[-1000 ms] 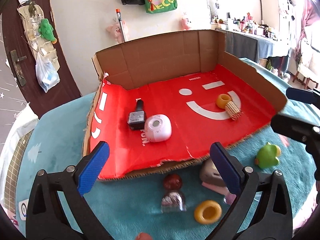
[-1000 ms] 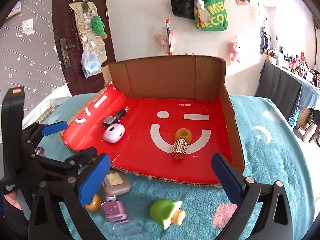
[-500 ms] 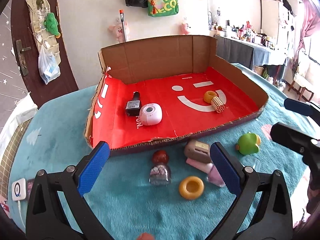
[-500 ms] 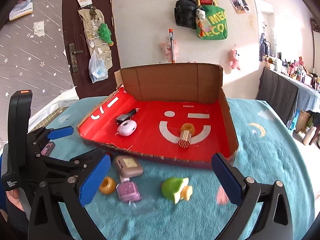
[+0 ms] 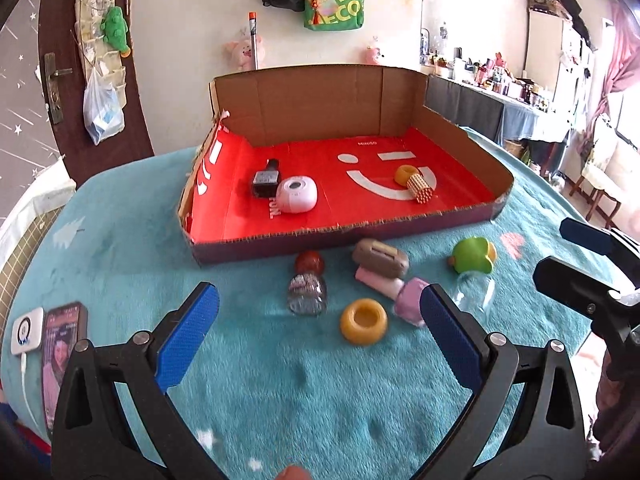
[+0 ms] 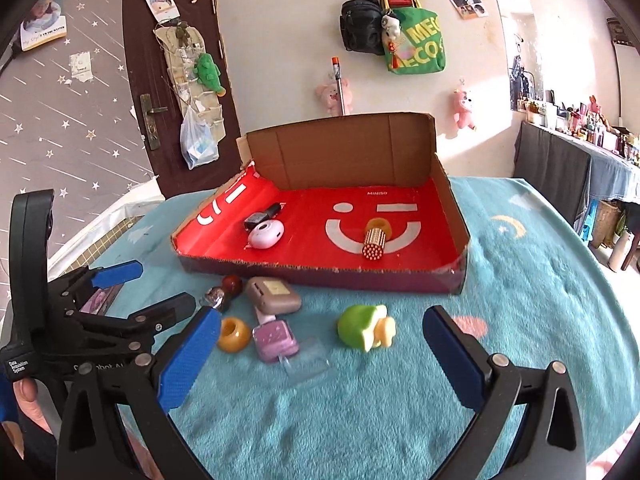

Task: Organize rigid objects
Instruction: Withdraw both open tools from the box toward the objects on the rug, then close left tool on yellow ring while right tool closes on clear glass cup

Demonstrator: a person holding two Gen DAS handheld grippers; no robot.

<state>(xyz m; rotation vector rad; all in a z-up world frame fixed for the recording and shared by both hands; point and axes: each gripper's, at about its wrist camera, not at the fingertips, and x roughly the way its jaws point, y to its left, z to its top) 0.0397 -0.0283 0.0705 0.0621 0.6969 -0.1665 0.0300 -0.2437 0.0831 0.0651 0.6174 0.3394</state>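
- The left gripper (image 5: 319, 332) hovers over the teal blanket (image 5: 120, 248) with its blue-padded jaws spread wide and nothing between them.
- The right gripper (image 6: 320, 354) hangs beside it, jaws equally wide and empty — the left tool shows at 9 o'clock in the right wrist view.
- A red-lined cardboard tray (image 5: 404, 224) sits at 12 o'clock from both grippers, its near wall low.
- Inside the tray, a black bottle (image 5: 266, 178) touches a white round device (image 5: 298, 195) on the left half; a yellow ring (image 5: 404, 172) and a gold beaded cylinder (image 5: 420, 188) lie together on the right half.
- Loose on the blanket in front of the tray: a red-capped glass bottle (image 5: 307, 284), a brown case (image 5: 380, 258) lying over a pink nail-polish bottle (image 5: 400, 292), and a yellow ring toy (image 5: 363, 321) at 6 o'clock from them.
- A green toy (image 5: 472, 255) lies at 3 o'clock from the brown case, with a clear plastic piece (image 5: 474, 294) just in front of it.
- A phone (image 5: 60, 344) and a small white charger (image 5: 27, 330) rest at the blanket's edge — 9 o'clock from the left gripper.
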